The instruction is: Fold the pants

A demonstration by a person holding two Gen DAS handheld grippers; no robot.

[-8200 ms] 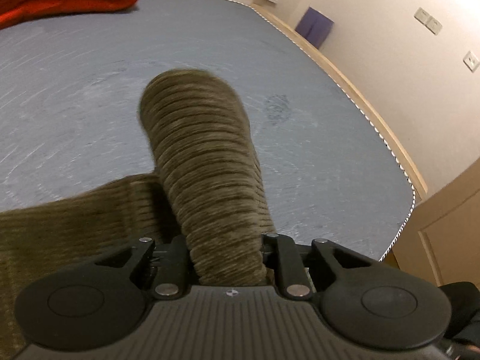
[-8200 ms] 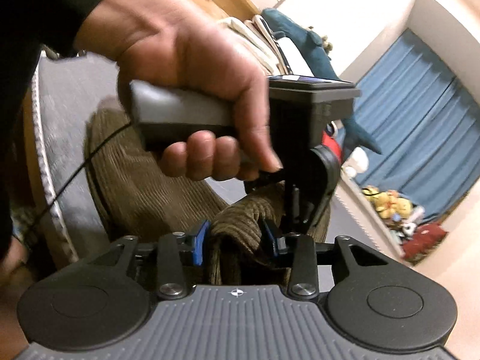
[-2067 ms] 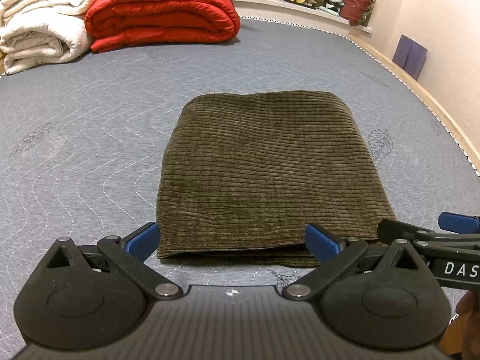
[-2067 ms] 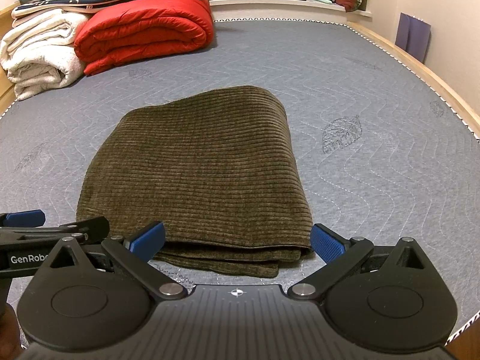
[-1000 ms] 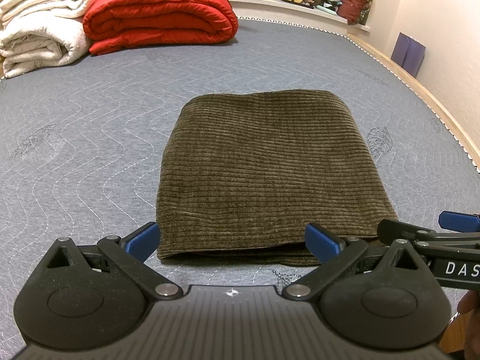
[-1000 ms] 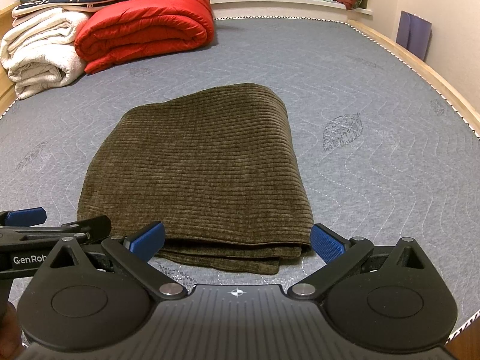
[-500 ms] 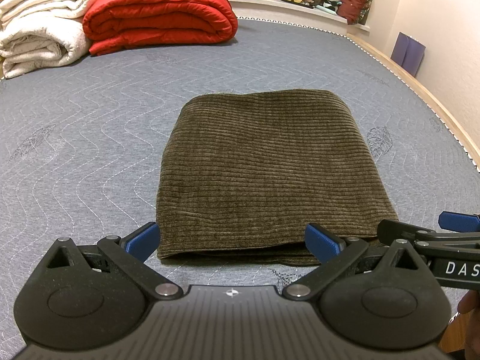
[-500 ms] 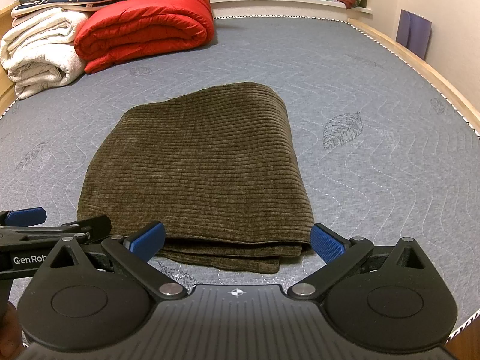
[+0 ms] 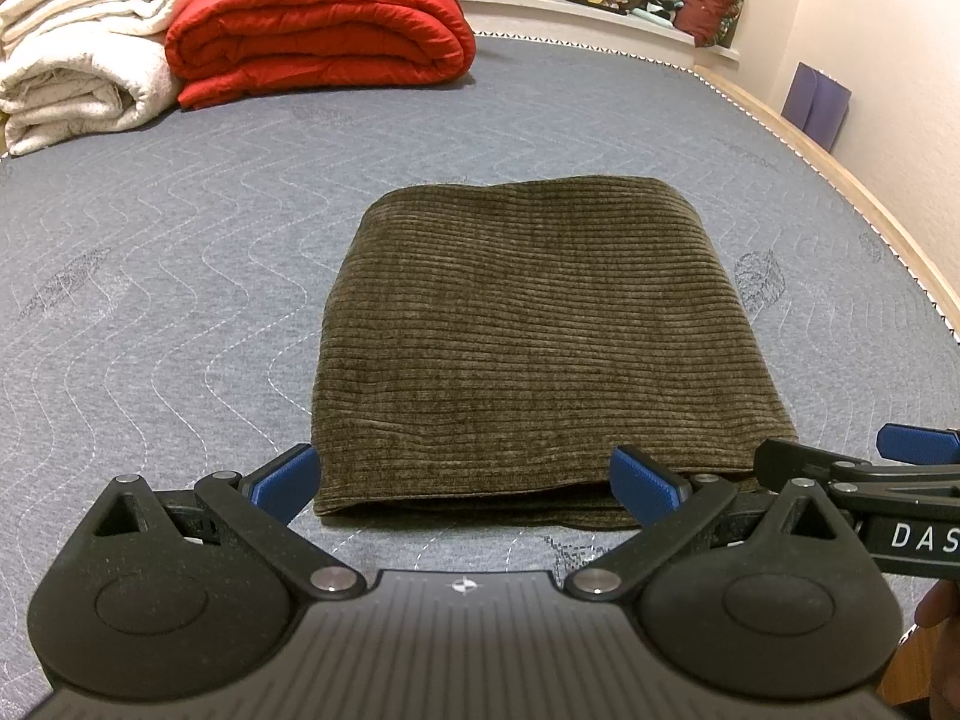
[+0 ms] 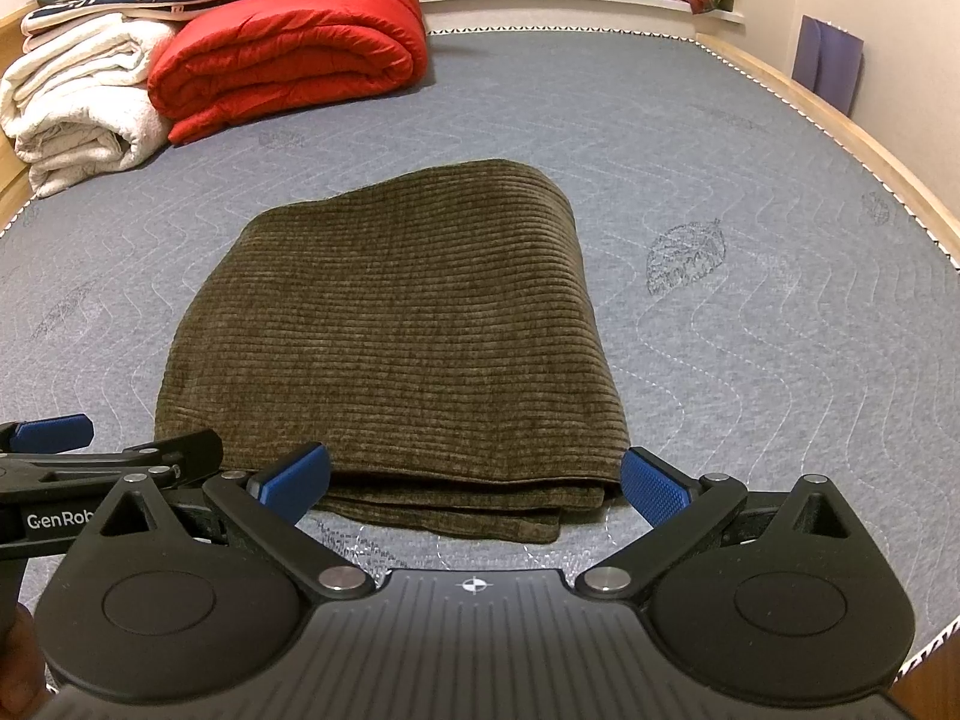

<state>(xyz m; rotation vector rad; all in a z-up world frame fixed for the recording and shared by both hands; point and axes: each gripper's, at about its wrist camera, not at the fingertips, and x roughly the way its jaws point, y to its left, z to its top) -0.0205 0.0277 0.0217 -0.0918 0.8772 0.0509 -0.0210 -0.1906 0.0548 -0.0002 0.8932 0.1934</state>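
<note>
Both your grippers, left gripper (image 9: 465, 477) and right gripper (image 10: 474, 480), gape wide, empty, near the folded pants (image 9: 534, 336).

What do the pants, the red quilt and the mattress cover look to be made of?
Pants: olive-brown corduroy or a similar ribbed pile fabric, matte, judging by the even raised cords across the folded stack.
Red quilt: smooth woven shell with a faint sheen, puffy, so probably padded.
Mattress: grey heathered knit-looking cover, matte, quilted with pale wavy stitching and leaf motifs.
</note>
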